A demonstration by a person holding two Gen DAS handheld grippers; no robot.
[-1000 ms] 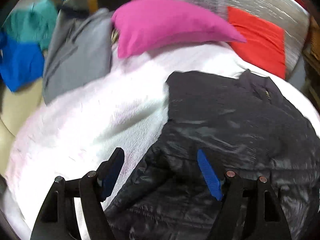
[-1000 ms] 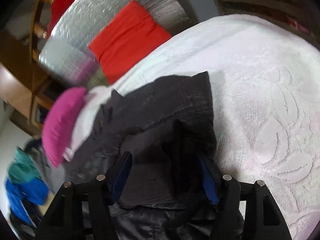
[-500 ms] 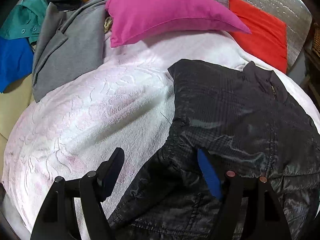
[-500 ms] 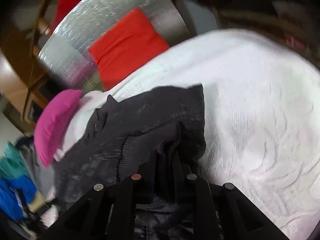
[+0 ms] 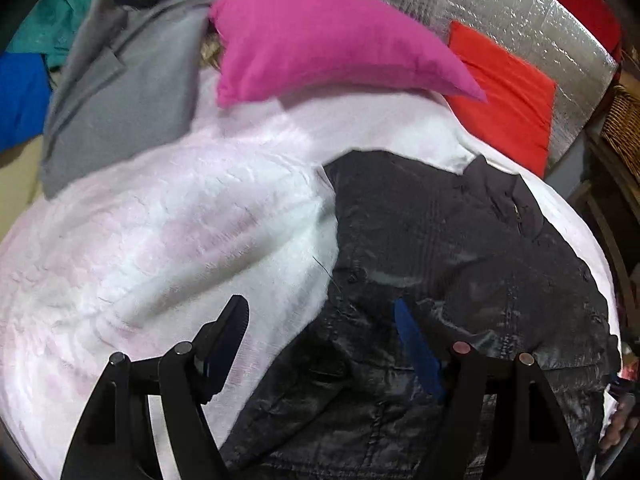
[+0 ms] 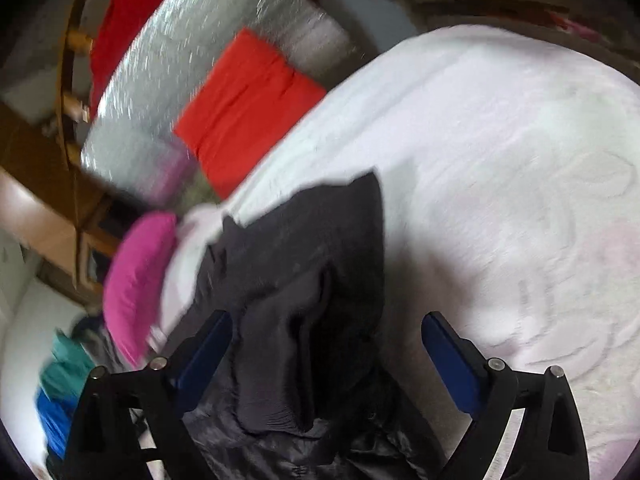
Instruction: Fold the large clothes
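A black quilted jacket (image 5: 460,264) lies spread on the white bedspread (image 5: 180,220), collar toward the red cushion. My left gripper (image 5: 320,320) hovers open over the jacket's near left edge; its left finger is above the bedspread and its right finger (image 5: 412,344) above the jacket, gripping nothing. In the right wrist view a folded sleeve with a ribbed cuff (image 6: 280,380) rests on the jacket (image 6: 320,240). My right gripper (image 6: 326,320) straddles this sleeve with its jaws opening wide, and the blue pads stand clear of the cloth.
A pink pillow (image 5: 320,40) and a red cushion (image 5: 508,96) lie at the head of the bed against a silver foil panel (image 5: 500,4). A grey garment (image 5: 120,92) and blue and teal clothes (image 5: 24,92) are piled at the left. A wicker basket (image 5: 624,128) stands at the right.
The right gripper was shut on the black sleeve half a second ago and has now opened, leaving the sleeve lying on the jacket. The left gripper drifted slightly and stayed open.
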